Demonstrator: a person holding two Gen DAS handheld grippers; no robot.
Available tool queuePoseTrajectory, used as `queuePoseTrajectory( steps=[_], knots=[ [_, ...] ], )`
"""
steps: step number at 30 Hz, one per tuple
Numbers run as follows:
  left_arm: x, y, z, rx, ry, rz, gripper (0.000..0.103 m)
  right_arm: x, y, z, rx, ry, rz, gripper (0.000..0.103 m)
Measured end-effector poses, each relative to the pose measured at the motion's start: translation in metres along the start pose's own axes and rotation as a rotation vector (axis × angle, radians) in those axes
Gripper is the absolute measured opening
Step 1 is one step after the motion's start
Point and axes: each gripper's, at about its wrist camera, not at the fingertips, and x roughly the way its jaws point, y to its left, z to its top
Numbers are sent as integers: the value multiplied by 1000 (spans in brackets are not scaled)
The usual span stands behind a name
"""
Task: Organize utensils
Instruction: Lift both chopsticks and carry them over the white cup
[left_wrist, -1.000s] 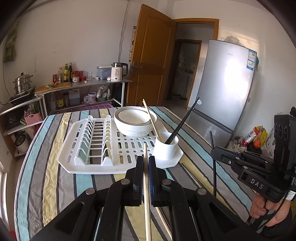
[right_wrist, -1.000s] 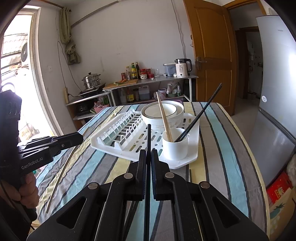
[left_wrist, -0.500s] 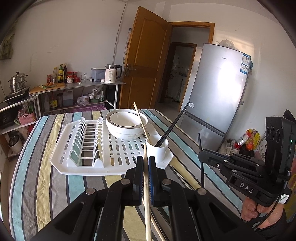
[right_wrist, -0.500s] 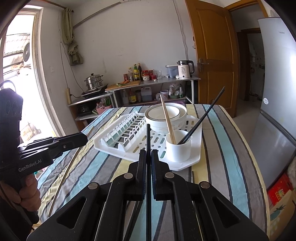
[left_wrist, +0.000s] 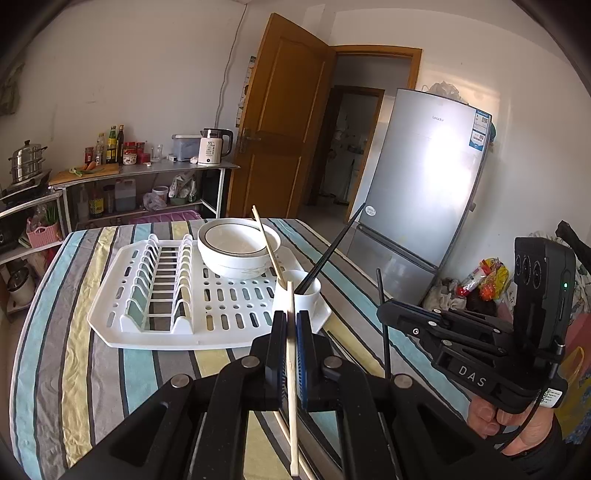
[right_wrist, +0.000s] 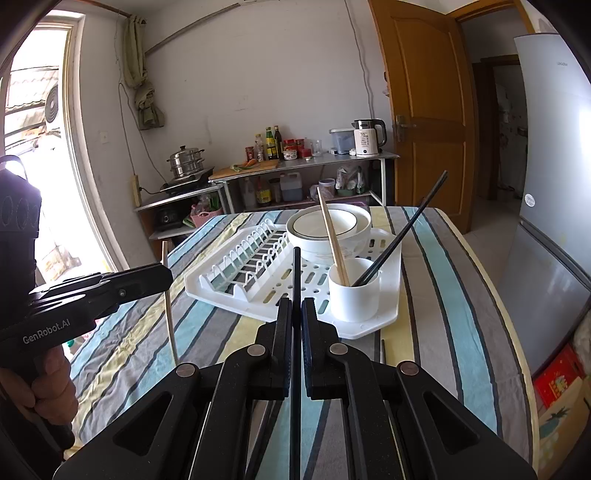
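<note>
My left gripper (left_wrist: 291, 317) is shut on a wooden chopstick (left_wrist: 291, 369) that stands upright between its jaws. My right gripper (right_wrist: 296, 304) is shut on a black chopstick (right_wrist: 296, 280), also upright. Both are held above the striped table, short of the white cup (right_wrist: 353, 290) on the dish rack (right_wrist: 258, 273). The cup (left_wrist: 300, 293) holds one wooden chopstick (right_wrist: 330, 240) and one black chopstick (right_wrist: 406, 229). The right gripper shows in the left wrist view (left_wrist: 384, 314), and the left gripper shows in the right wrist view (right_wrist: 166, 273).
Stacked white bowls (left_wrist: 236, 247) sit on the rack behind the cup. More chopsticks lie on the tablecloth (left_wrist: 340, 339) near the rack's front edge. A fridge (left_wrist: 421, 192) stands right of the table, and a shelf with a kettle (left_wrist: 212, 147) stands behind it.
Both grippers have risen and drawn back a little from the rack, each still holding its chopstick. The cup and rack appear smaller and farther in both views.
</note>
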Motion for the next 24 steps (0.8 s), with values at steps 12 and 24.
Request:
queuePoseTrajectory(
  steps=[12,24],
  knots=[
    [4,-9,25,42,-22,19,5,-9,-9,17,3,-45,-19,5],
    [33,-29,88,112,-62,6,5,-11,-25,72,-1,-145,-48,5]
  ],
)
